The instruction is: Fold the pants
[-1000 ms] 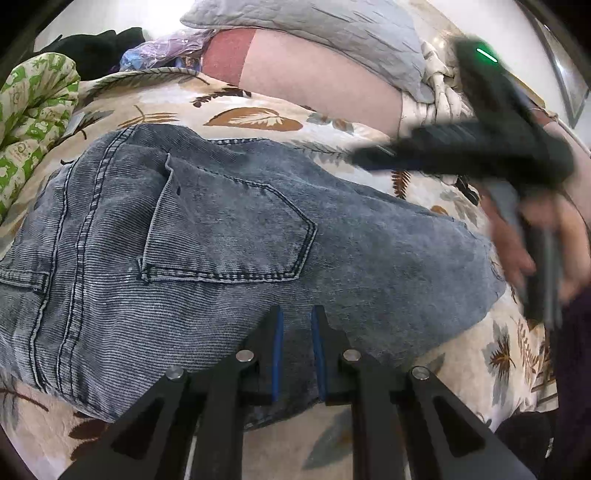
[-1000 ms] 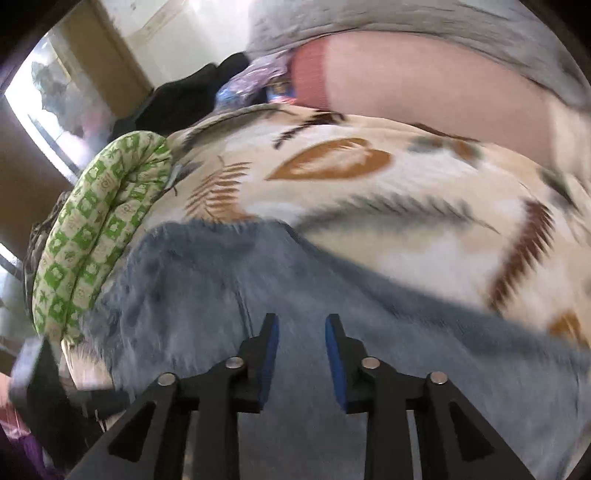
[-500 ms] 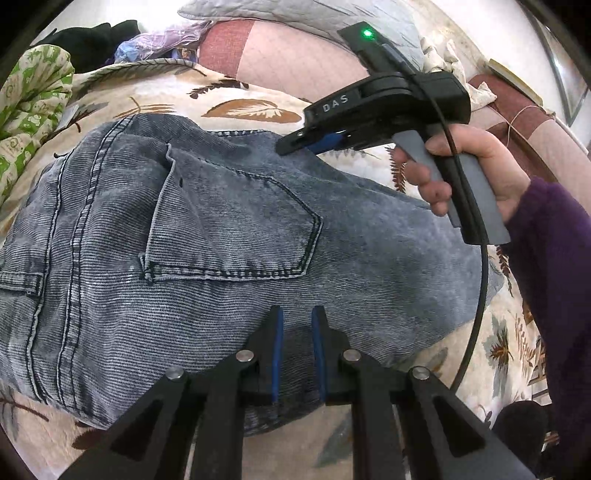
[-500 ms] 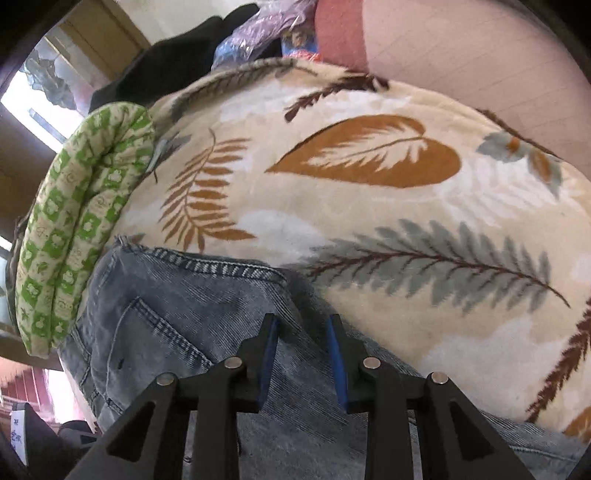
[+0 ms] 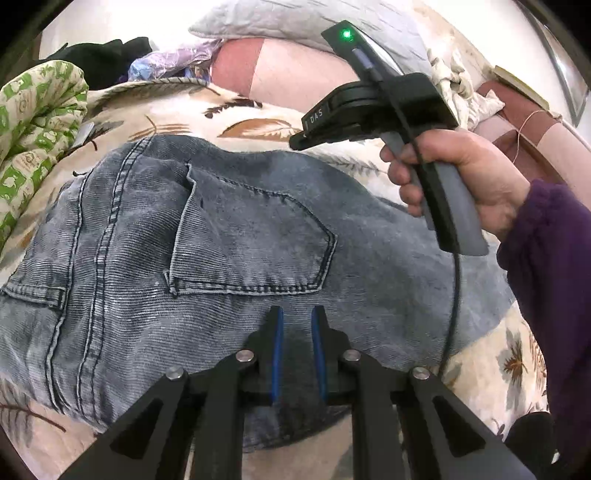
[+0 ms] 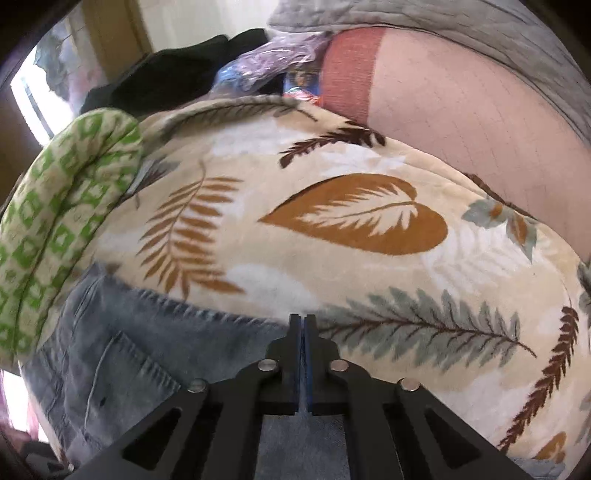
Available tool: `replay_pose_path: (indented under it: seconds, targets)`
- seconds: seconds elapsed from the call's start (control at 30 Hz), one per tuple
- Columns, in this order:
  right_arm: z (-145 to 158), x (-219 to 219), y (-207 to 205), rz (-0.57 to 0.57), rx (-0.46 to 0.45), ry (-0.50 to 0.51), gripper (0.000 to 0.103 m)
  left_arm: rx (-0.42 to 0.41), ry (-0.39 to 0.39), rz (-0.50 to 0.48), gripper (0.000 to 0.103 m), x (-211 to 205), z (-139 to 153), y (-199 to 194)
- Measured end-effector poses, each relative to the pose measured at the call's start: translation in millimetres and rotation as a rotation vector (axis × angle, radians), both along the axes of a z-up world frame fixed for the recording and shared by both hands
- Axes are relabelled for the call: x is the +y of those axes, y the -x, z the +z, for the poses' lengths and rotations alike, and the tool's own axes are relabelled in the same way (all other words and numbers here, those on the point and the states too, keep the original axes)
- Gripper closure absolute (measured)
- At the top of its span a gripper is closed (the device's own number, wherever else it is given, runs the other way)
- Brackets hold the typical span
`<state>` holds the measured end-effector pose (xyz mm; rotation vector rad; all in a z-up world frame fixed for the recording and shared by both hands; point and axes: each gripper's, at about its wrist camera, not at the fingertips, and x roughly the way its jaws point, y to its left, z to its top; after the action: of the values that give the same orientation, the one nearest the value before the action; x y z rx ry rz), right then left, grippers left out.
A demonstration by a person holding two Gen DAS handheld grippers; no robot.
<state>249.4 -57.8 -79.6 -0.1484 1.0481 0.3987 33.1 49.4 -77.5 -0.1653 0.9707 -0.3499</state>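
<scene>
Grey-blue jeans (image 5: 229, 251) lie folded on a leaf-print blanket (image 5: 177, 118), back pocket up. My left gripper (image 5: 296, 314) hovers over the near part of the jeans, its jaws a little apart with nothing between them. My right gripper (image 6: 303, 319) is shut at the far edge of the jeans (image 6: 122, 354); whether denim is pinched between the fingers I cannot tell. It also shows in the left wrist view (image 5: 299, 142), held by a hand in a purple sleeve (image 5: 546, 280).
A green-patterned quilt (image 6: 55, 229) lies rolled at the left. A pink bolster (image 6: 461, 110) and grey pillow (image 5: 295, 18) lie behind the blanket (image 6: 354, 214). Dark clothes (image 6: 177, 77) and a plastic bag are piled at the back.
My right gripper has closed at the far edge of the jeans. My left gripper has stayed over the near edge, still a little open.
</scene>
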Motion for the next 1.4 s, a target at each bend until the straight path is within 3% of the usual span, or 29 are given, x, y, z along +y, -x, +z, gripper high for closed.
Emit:
replay_pose_path:
  seconds: [0.1,0.3,0.47,0.67,0.8,0.9,1.03,1.2,1.23,1.3,1.33,1.4]
  targets:
    - [-13.6,-11.0,-3.1,-0.036,0.053,-0.059,0.103,0.019,-0.008,-0.006,0.088,0.3,-5.9,-1.1]
    - [23.9,-50.1,32.6,-0.086,-0.008,-0.222,0.102,0.013,-0.005,-0.006,0.088,1.3,-3.3,-1.0]
    - [32.3,-95.2,89.3,-0.149,0.002,-0.223,0.102,-0.031,-0.047,-0.006,0.088,-2.4,5.5,5.2]
    - [-2.8,-147.9,166.1,-0.258,0.080,-0.141,0.102,-0.010,-0.080,0.024,0.088,-0.7,-1.4,5.2]
    - [-33.5,-178.6,191.1,-0.323,0.157,-0.108,0.101,-0.009,-0.126,0.018,0.088,-7.5,-7.6,4.8]
    - [-35.2,-204.1,204.0,-0.354,0.158,-0.219,0.101,-0.026,-0.133,0.015,0.088,-8.6,-7.6,5.2]
    - [-10.7,-246.2,232.8,-0.400,0.047,-0.339,0.097,-0.091,-0.145,-0.009,0.088,-10.8,-0.4,16.0]
    - [12.2,-344.9,286.0,-0.675,-0.064,-0.619,0.095,-0.149,-0.165,-0.119,0.087,-37.7,18.3,29.0]
    - [11.1,-356.8,293.3,-0.716,-0.068,-0.663,0.087,-0.148,-0.163,-0.140,0.087,-46.1,23.6,28.1]
    - [3.5,-375.1,314.9,-0.806,-0.066,-0.731,0.055,-0.151,-0.180,-0.187,0.083,-67.1,34.5,23.5]
    - [-4.5,-381.6,324.6,-0.864,-0.055,-0.747,0.035,-0.158,-0.196,-0.213,0.075,-81.1,41.1,18.7]
    - [-14.3,-386.2,328.0,-0.882,-0.023,-0.768,0.035,-0.177,-0.229,-0.272,0.065,-110.0,55.9,9.4]
